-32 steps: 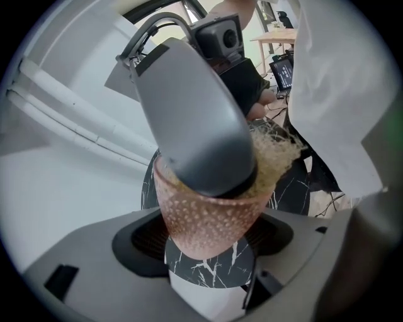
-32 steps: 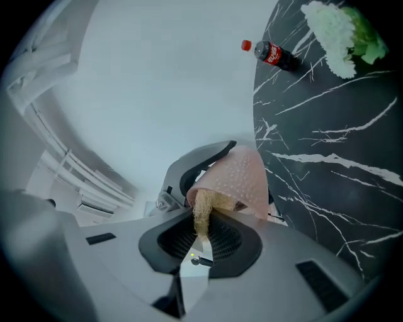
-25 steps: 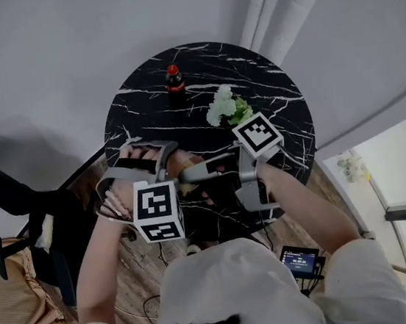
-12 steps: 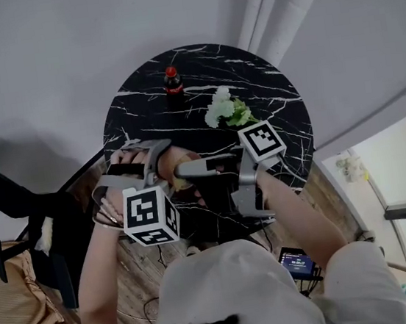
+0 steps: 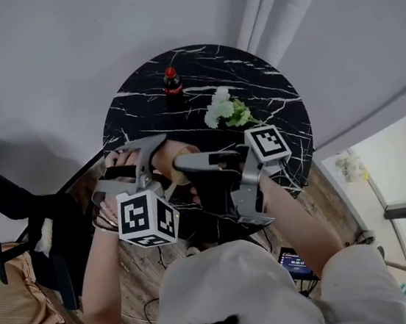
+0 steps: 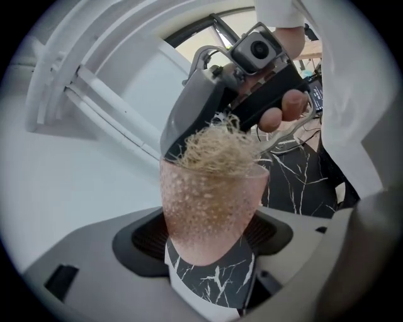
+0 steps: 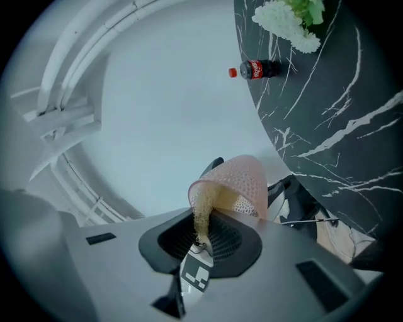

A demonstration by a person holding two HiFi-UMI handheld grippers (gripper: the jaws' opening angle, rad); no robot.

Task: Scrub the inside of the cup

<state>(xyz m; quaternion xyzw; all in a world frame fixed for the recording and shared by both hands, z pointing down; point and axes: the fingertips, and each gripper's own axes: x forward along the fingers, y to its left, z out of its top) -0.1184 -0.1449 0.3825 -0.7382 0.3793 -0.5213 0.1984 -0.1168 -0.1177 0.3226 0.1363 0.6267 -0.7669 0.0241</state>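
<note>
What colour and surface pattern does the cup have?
The cup is translucent pink, covered in fine pale dots, clearest in the left gripper view.

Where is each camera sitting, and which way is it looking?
Head view: on the person's head, looking steeply down at the table, bottle and flowers; shows the arms, left gripper and right gripper.
Left gripper view: on the left gripper, looking along its jaws at the cup they clamp; shows the right gripper and the hand holding it.
Right gripper view: on the right gripper, looking along its jaws, shut on the scrubber, into the cup.
Shared: both gripper views show cup and scrubber, from opposite sides.
</note>
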